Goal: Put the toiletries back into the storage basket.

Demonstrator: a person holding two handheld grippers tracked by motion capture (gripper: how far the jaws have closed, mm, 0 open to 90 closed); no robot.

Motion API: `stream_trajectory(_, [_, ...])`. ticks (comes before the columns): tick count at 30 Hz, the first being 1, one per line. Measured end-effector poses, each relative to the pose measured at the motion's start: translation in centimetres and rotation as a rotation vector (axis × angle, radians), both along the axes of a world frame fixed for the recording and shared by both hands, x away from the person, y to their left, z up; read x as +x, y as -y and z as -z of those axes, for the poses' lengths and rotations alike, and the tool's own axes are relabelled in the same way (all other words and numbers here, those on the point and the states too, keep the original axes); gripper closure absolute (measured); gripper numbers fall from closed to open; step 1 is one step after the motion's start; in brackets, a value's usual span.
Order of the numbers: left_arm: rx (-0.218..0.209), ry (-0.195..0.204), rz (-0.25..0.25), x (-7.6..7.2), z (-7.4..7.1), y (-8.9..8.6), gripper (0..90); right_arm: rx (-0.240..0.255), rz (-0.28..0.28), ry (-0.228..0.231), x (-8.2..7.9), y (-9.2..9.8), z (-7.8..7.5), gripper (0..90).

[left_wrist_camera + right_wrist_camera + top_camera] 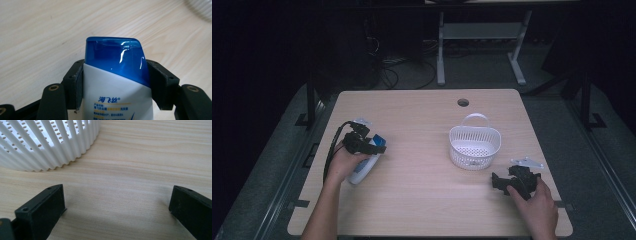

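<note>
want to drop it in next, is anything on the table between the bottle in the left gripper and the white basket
Nothing visible. The left gripper is shut on the bottle, and bare tabletop runs from there to the basket. The right gripper, open, rests off to the basket's near right, out of that line.

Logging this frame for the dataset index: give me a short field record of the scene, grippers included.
surface: light wood table, round cable hole near the far edge
held item: white bottle with blue cap, Chinese print on the label
left gripper: jaws closed on the bottle just below the cap
right gripper: jaws wide apart, nothing between them, low over the table beside the basket
container: white slotted plastic basket with a handle, right of centre
basket contents: none seen
</note>
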State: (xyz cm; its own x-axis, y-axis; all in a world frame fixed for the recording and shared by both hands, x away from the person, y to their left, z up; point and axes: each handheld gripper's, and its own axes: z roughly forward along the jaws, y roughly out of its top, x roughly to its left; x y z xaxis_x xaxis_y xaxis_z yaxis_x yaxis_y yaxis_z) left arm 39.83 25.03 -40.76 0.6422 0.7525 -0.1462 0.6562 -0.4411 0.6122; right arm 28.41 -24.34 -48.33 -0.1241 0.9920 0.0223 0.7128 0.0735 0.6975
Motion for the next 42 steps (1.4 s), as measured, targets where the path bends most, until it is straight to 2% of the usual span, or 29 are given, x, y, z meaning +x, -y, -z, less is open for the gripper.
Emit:
stream_trajectory(5, [-0.093,0.028,-0.006,-0.4,-0.7,-1.4,37.1,0.000,0.000,0.000,0.0,0.0,0.0,0.0])
stream_trajectory(13, [-0.197,0.065,-0.001,-1.0,-1.8,-3.1,37.3,0.000,0.000,0.000,0.0,0.0,0.0,0.0])
stream_trajectory(24, [-0.251,0.100,0.000,-1.5,-2.9,-4.0,37.4,0.000,0.000,0.000,0.0,0.0,0.0,0.0])
stream_trajectory(30, [-0.284,0.146,0.016,-1.8,-3.4,-4.2,37.6,0.000,0.000,0.000,0.0,0.0,0.0,0.0])
stream_trajectory(35, [-0.311,0.202,0.051,-2.0,-3.7,-4.0,37.6,0.000,0.000,0.000,0.0,0.0,0.0,0.0])
stream_trajectory(39, [-0.341,0.212,0.075,-2.0,-3.9,-3.7,37.5,0.000,0.000,0.000,0.0,0.0,0.0,0.0])
stream_trajectory(42, [-0.339,0.230,0.091,-2.1,-4.0,-3.3,37.5,0.000,0.000,0.000,0.0,0.0,0.0,0.0])
